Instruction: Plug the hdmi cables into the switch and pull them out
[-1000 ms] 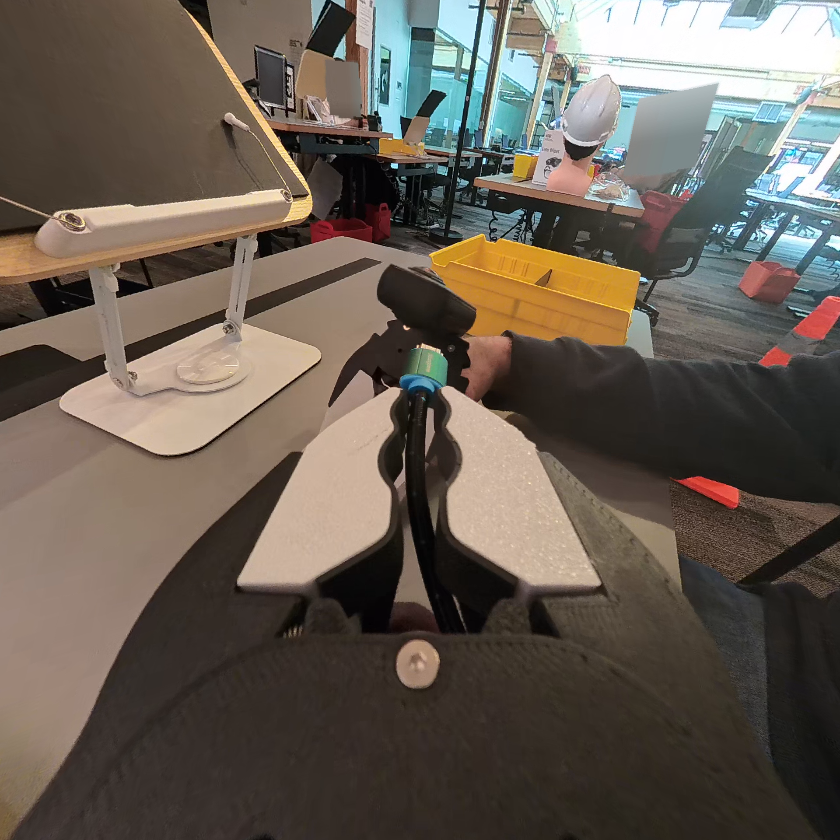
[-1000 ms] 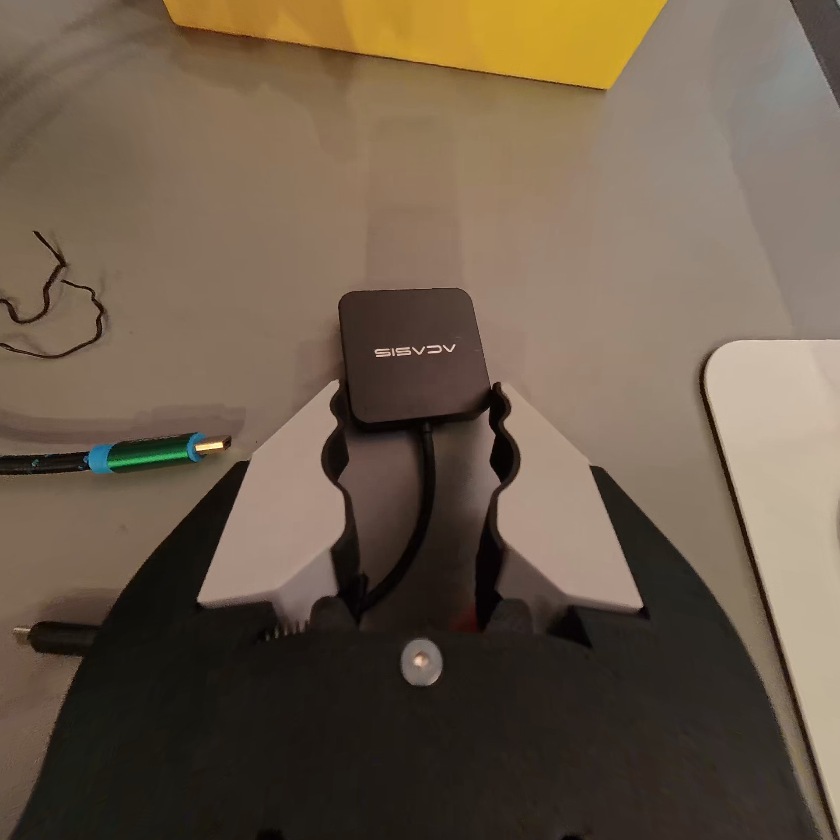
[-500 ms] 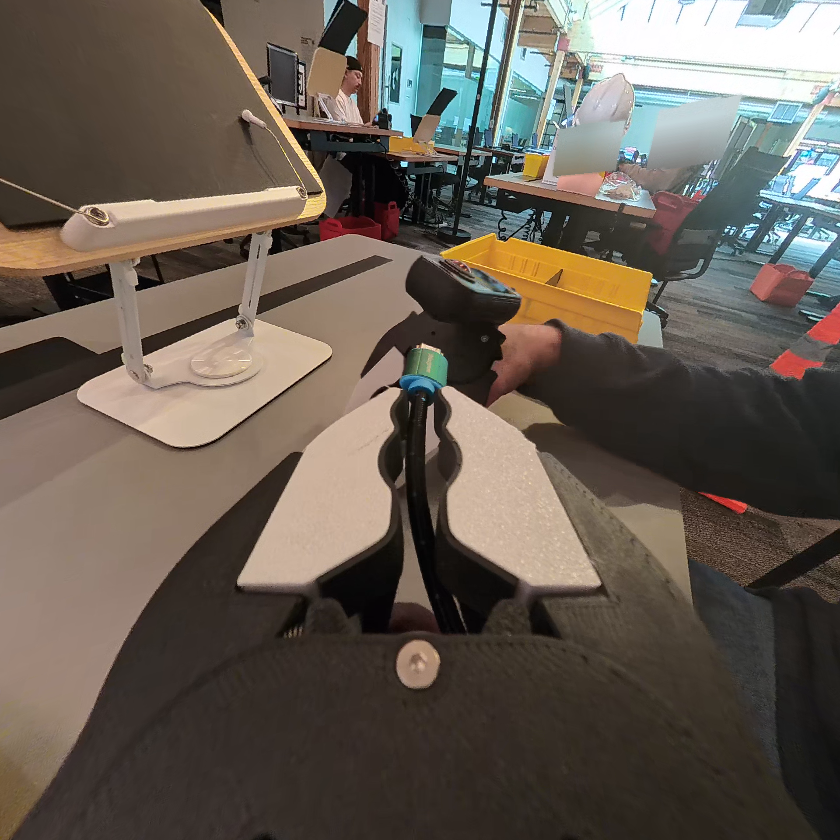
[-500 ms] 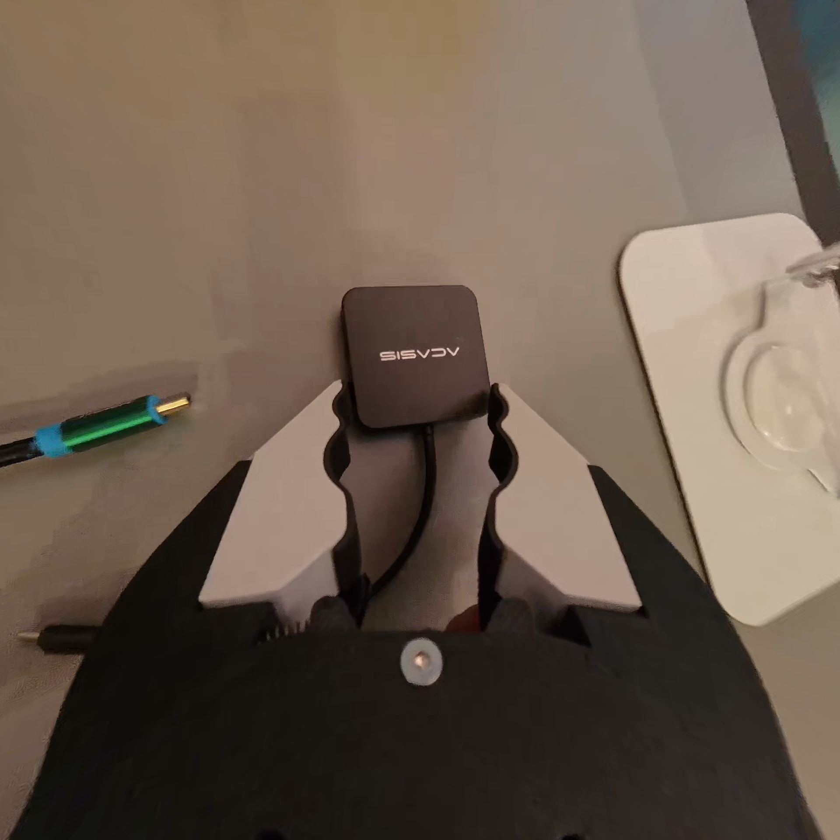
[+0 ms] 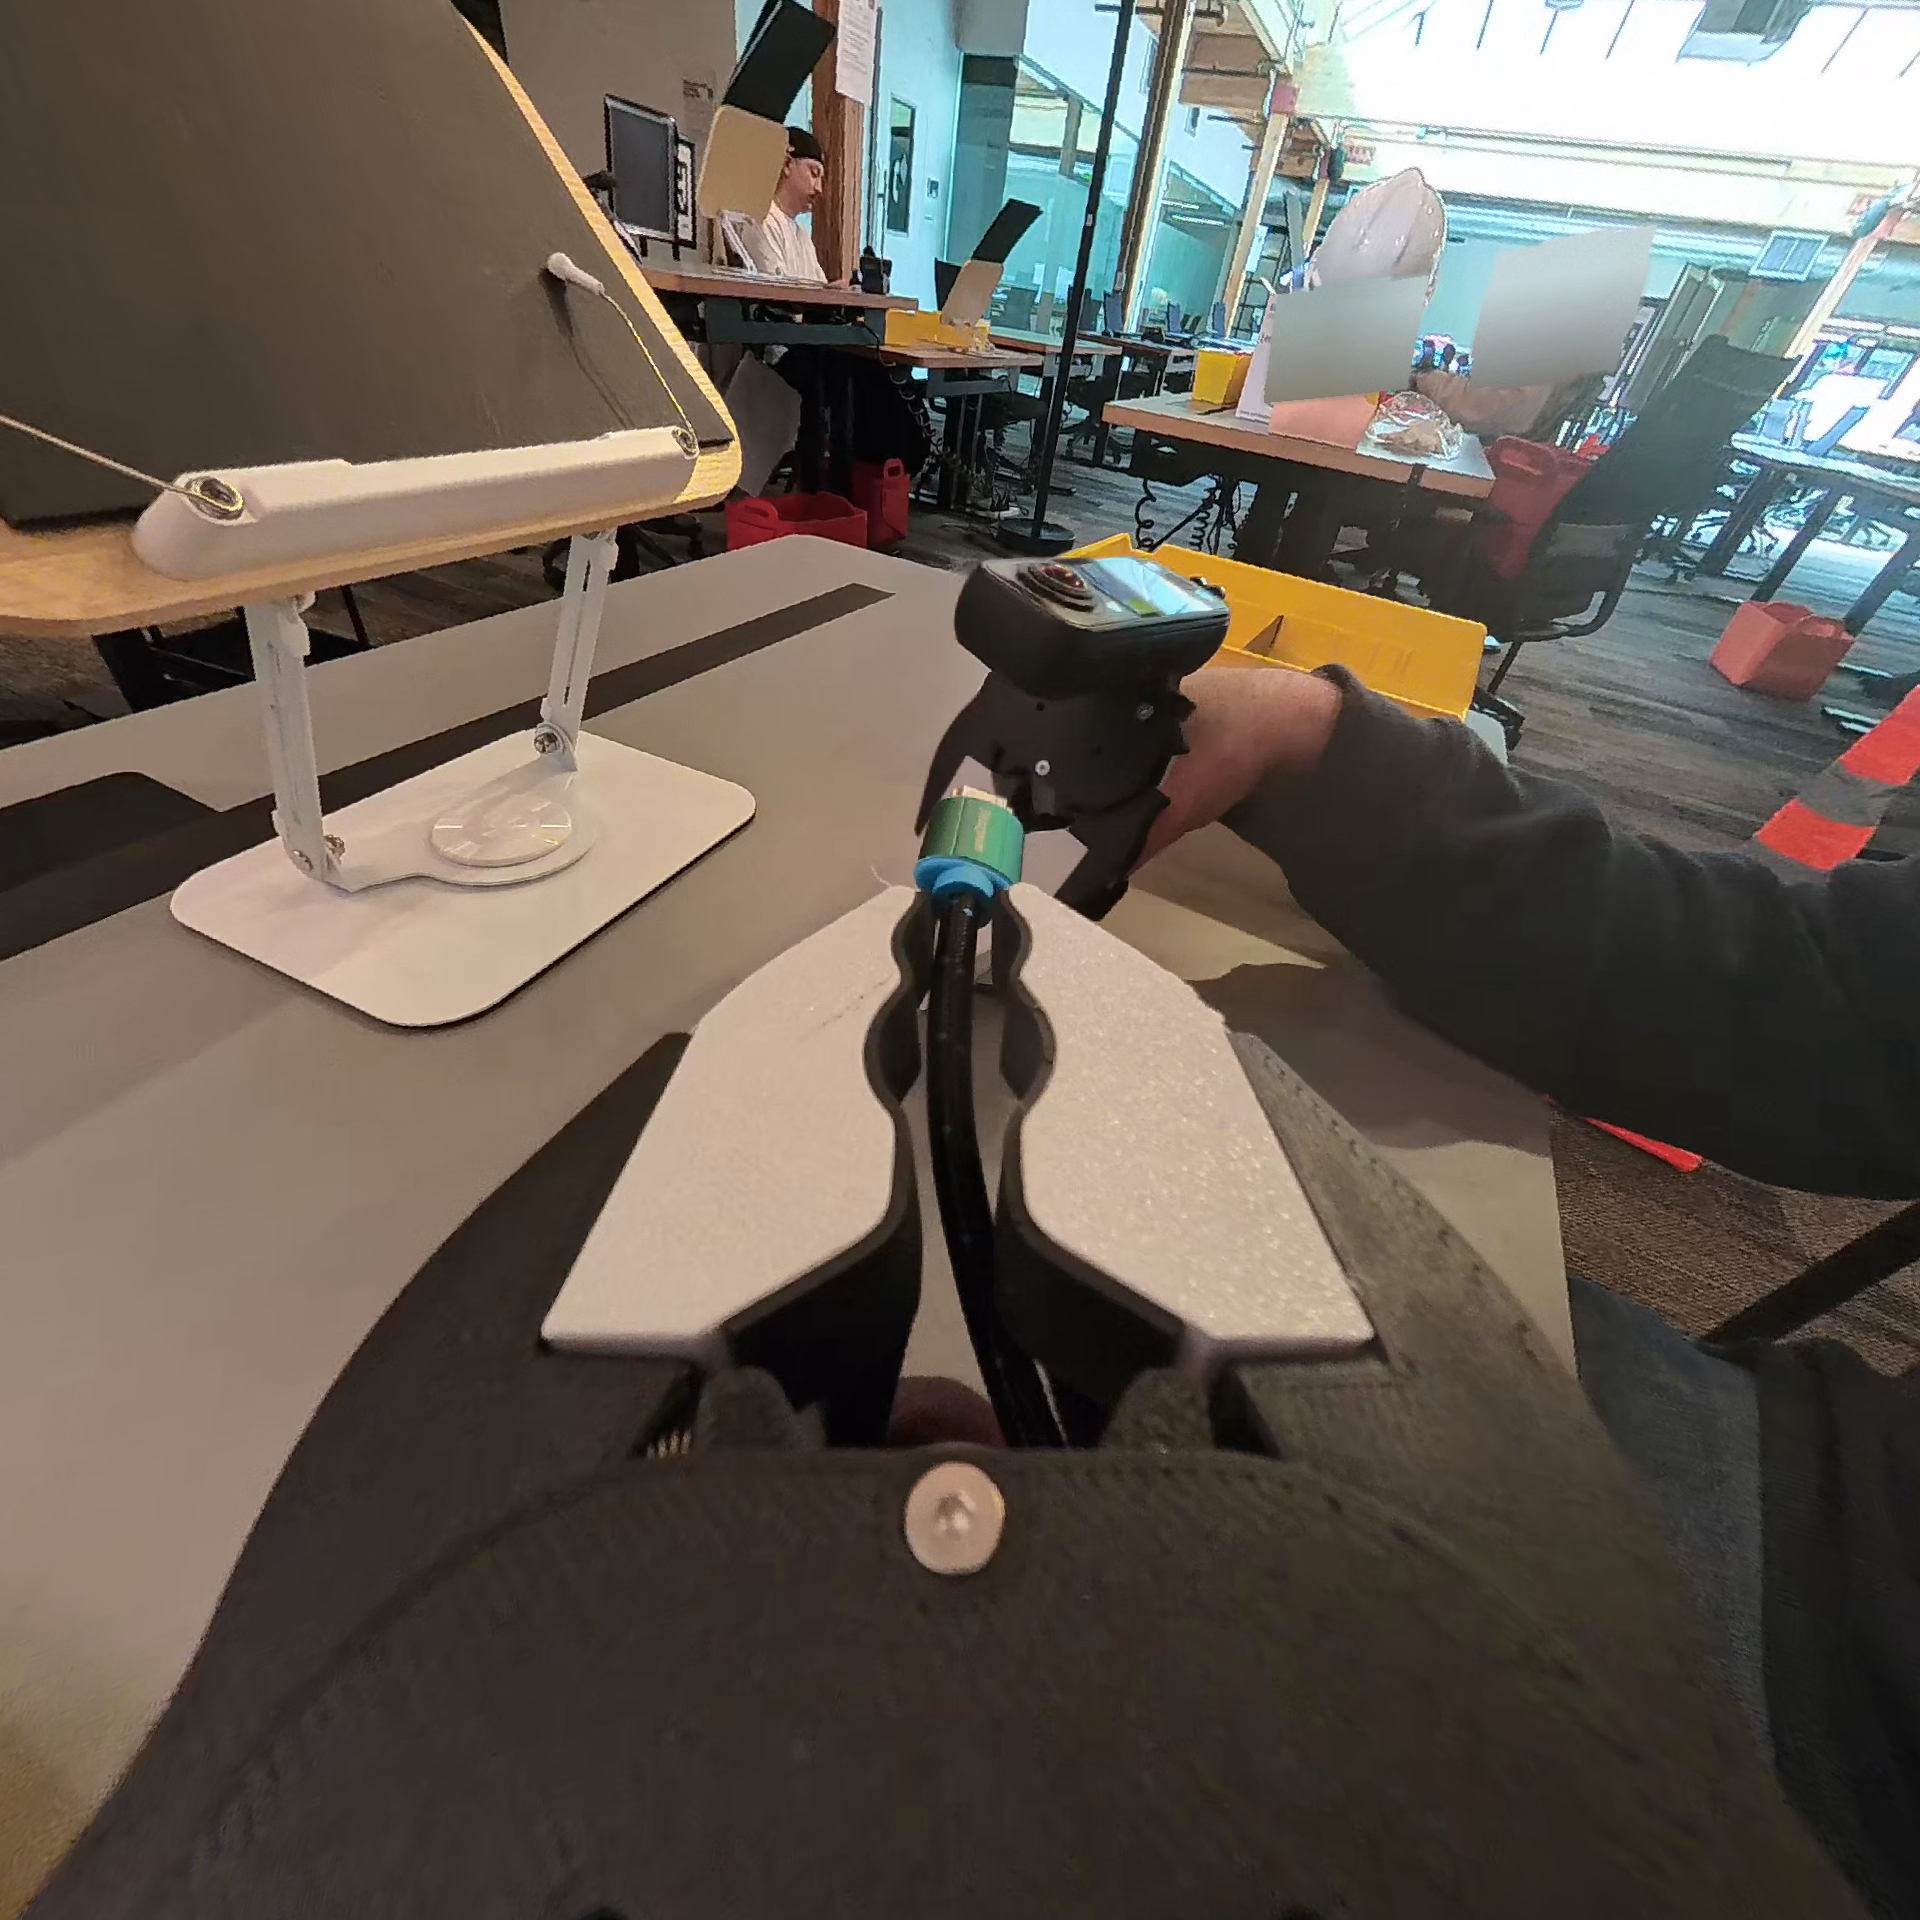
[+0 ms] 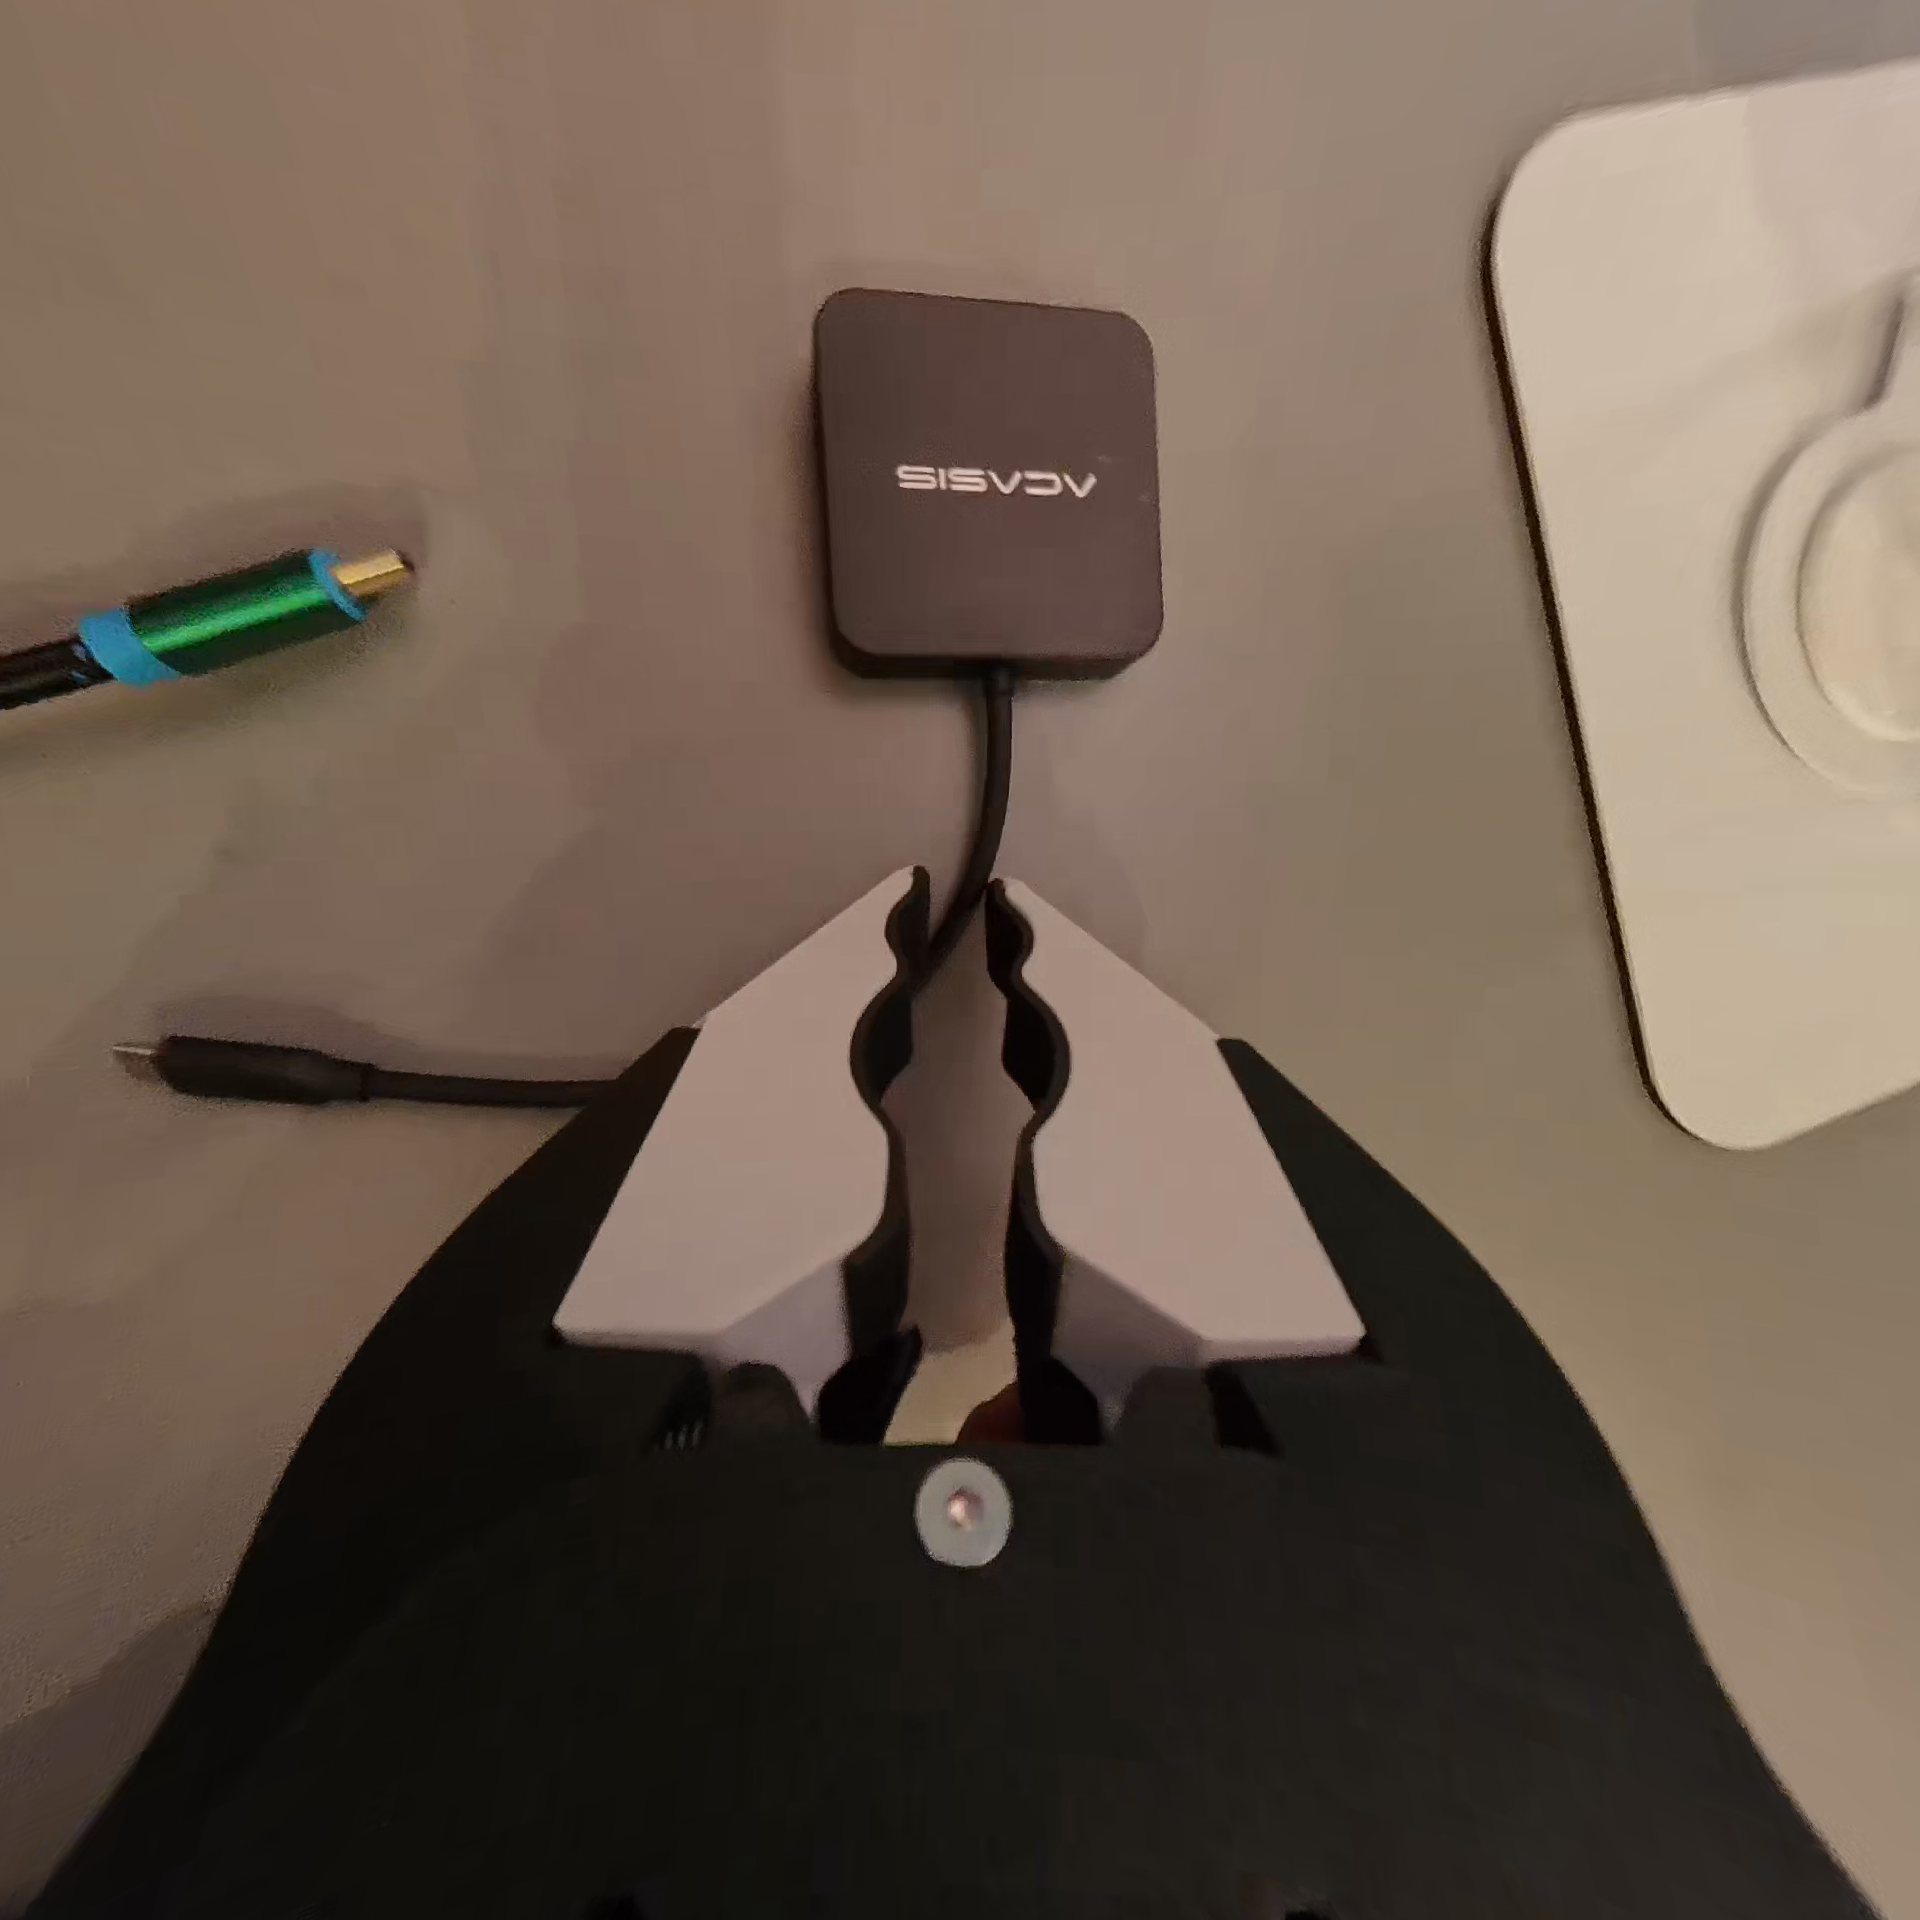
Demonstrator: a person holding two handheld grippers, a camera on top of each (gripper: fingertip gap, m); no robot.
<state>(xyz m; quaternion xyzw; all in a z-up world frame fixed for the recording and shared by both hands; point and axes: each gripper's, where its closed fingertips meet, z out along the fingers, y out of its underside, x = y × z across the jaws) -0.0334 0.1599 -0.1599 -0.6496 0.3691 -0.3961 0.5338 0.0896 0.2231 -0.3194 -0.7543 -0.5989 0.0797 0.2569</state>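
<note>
Letting go of the switch (image 6: 987,483), our right gripper (image 6: 954,883) backed off, nearly closed, empty. Our left gripper (image 5: 956,914) squeezes the green cable (image 5: 961,1039), switch at twelve o'clock.

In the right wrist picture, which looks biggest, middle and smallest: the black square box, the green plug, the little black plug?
1. switch, biggest.
2. green plug.
3. small black plug; similar length to the green one but thinner, so it's close.

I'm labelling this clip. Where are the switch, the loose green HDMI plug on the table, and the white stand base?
switch (image 6: 987,483): right wrist view, middle of its black top face.
green HDMI plug (image 6: 244,618): right wrist view, green metal shell.
white stand base (image 5: 416,935): left wrist view, flat plate's bare front.
</note>
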